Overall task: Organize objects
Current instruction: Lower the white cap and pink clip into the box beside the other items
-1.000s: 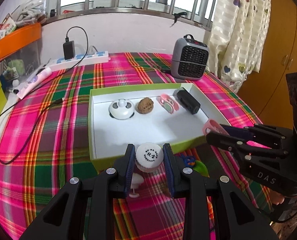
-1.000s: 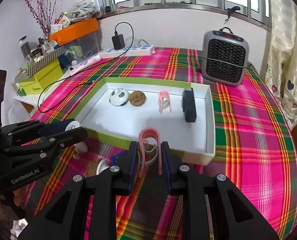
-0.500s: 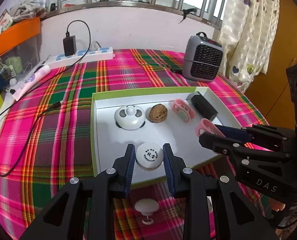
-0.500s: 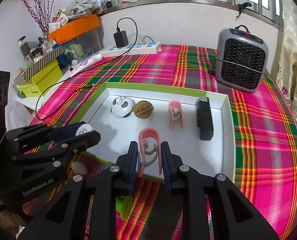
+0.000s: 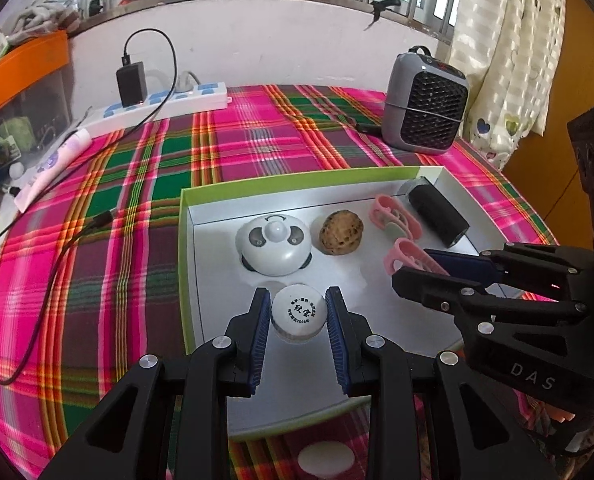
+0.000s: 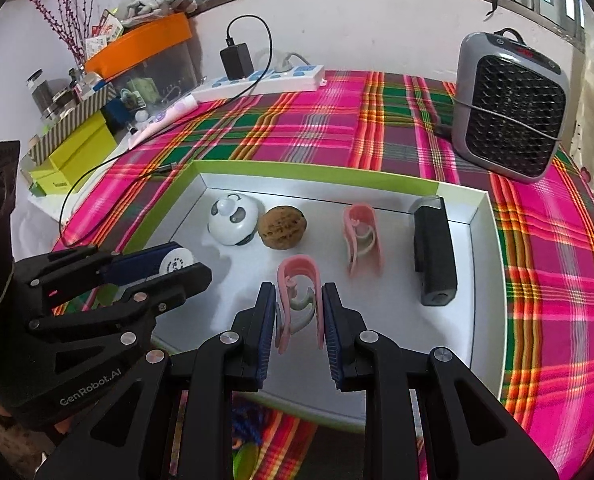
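A shallow white tray with a green rim [image 5: 185,248] [image 6: 313,172] lies on the plaid table. In its back row sit a white panda-faced toy [image 5: 274,246] [image 6: 233,219], a walnut [image 5: 341,233] [image 6: 282,227], a pink clip [image 5: 395,217] [image 6: 363,236] and a black box [image 5: 439,214] [image 6: 434,258]. My left gripper [image 5: 298,314] [image 6: 179,266] is shut on a white stamped cap [image 5: 298,314] over the tray's near left floor. My right gripper [image 6: 299,306] [image 5: 413,266] is shut on a second pink clip [image 6: 299,288] [image 5: 407,254] over the tray's middle.
A grey fan heater [image 5: 425,114] [image 6: 509,108] stands at the back right. A white power strip with a black charger [image 5: 157,106] [image 6: 265,78] lies along the wall, its cable trailing left. A white round piece [image 5: 325,458] and small toys [image 6: 249,428] lie before the tray.
Both grippers have moved forward from outside the tray's near rim to over its floor, sinking slightly, each keeping its hold. The tray's contents have not shifted.
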{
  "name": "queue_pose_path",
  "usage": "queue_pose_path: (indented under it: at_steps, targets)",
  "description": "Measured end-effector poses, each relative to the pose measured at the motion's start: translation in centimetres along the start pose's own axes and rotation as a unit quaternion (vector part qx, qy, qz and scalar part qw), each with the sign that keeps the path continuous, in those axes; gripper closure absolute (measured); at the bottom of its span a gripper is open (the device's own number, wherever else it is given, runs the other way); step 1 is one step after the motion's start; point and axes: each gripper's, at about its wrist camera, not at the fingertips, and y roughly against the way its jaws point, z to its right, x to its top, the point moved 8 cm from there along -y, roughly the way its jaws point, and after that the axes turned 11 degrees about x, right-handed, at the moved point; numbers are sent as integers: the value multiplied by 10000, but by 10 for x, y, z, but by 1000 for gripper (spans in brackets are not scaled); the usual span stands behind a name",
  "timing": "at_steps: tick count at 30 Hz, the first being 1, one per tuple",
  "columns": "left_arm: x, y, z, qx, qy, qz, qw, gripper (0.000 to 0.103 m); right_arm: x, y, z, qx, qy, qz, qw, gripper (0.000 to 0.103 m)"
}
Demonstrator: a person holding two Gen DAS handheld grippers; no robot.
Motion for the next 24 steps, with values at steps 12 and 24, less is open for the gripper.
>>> queue_pose_path:
  at_steps: [12,24]
  targets:
    - [5,-10,-3,161,-128,-28,9998,77,1,-12,-1,26,47,-113,9999,78]
    - [5,-11,-3,228,-179,-25,9996,77,1,-18,-4,16,99,-147,9998,78]
